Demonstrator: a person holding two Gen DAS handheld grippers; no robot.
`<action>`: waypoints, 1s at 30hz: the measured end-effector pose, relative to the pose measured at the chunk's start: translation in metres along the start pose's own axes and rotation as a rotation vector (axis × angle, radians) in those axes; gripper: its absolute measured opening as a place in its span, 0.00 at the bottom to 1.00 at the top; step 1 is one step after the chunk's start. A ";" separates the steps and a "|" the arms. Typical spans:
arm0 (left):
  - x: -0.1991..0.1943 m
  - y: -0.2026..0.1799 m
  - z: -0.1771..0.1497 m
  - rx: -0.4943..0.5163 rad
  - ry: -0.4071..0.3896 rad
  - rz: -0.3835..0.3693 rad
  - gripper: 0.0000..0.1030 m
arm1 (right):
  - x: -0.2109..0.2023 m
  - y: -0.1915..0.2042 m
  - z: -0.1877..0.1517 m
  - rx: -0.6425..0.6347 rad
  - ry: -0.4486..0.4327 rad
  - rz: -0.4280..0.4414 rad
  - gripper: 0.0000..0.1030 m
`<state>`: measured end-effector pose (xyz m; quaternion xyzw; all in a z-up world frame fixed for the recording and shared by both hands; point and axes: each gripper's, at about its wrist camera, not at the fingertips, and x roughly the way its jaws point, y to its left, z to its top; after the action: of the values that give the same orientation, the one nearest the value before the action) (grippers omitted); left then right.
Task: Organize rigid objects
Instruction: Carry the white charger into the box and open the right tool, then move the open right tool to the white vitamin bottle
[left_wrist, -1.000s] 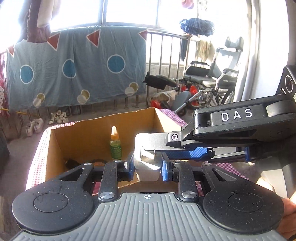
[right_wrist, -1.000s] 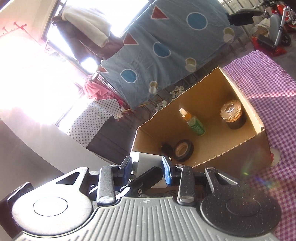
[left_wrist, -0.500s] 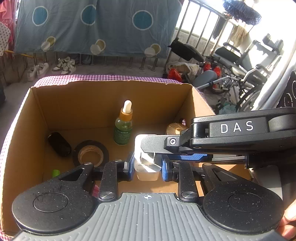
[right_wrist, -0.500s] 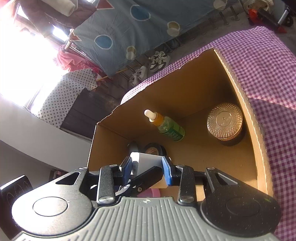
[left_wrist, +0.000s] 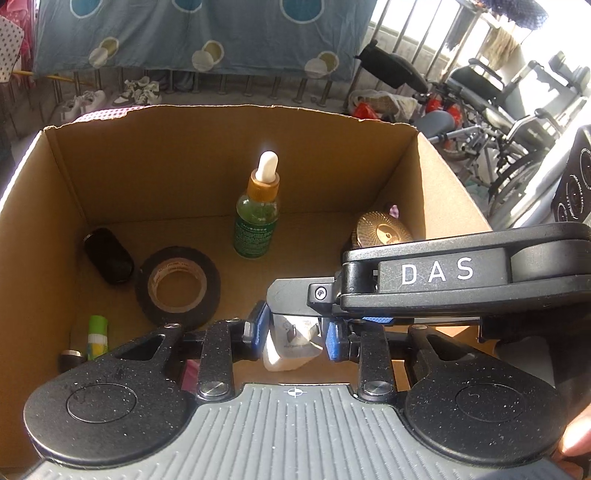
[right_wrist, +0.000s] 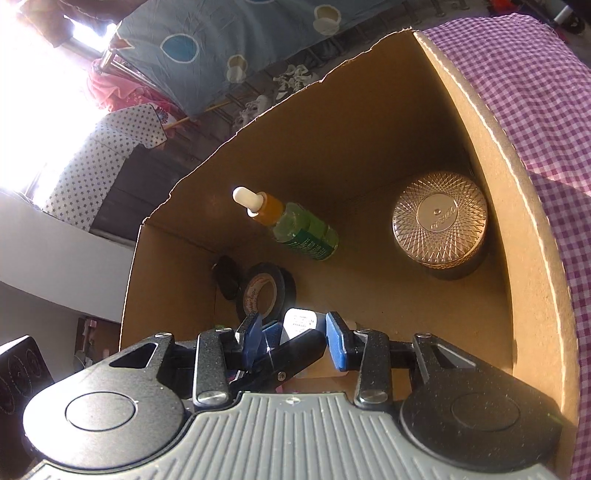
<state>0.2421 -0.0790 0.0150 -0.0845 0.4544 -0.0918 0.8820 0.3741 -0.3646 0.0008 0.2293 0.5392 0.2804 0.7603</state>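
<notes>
- A sunlit balcony hung with a blue patterned sheet (left_wrist: 192, 33), wheelchairs (left_wrist: 491, 96) parked along the railing, frames a table under a purple checked cloth (right_wrist: 532, 85) where an open cardboard box (left_wrist: 207, 147) is being filled.
- Inside the box stand a green dropper bottle (left_wrist: 255, 218) upright near the back wall, a gold-lidded jar (right_wrist: 439, 221) in the right corner, a roll of black tape (left_wrist: 177, 288) lying flat, a small dark case (left_wrist: 108, 255) beside it, and a green-capped tube (left_wrist: 98, 336) at the near left.
- A white plug adapter (left_wrist: 291, 341) hangs low over the box's near edge, between the jaws of both tools at once.
- The left gripper (left_wrist: 293, 334) is opening around the adapter; a sliver of gap shows at its blue pads (left_wrist: 332, 341), and the adapter sits tilted between them.
- The right gripper (right_wrist: 295, 343), crossing in from the side, is likewise opening, its pads standing clear of the white body in its own view.
- The step in hand appears to be the release: the adapter is being let go onto the box floor, in the free patch in front of the tape.
- The next move likely calls for spreading both pairs of jaws fully, then lifting straight up and apart so neither tool drags the adapter or clips the tape and bottle.
</notes>
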 end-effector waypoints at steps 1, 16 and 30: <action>0.000 -0.002 0.001 0.004 -0.002 0.002 0.29 | -0.001 0.001 0.000 -0.004 -0.004 -0.002 0.42; -0.071 -0.021 -0.023 0.096 -0.171 -0.050 0.77 | -0.101 0.019 -0.055 -0.031 -0.321 0.136 0.42; -0.148 -0.010 -0.098 0.276 -0.259 -0.072 0.99 | -0.160 0.036 -0.171 -0.049 -0.478 0.084 0.42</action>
<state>0.0767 -0.0597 0.0771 0.0099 0.3169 -0.1731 0.9325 0.1636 -0.4379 0.0817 0.2928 0.3270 0.2627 0.8593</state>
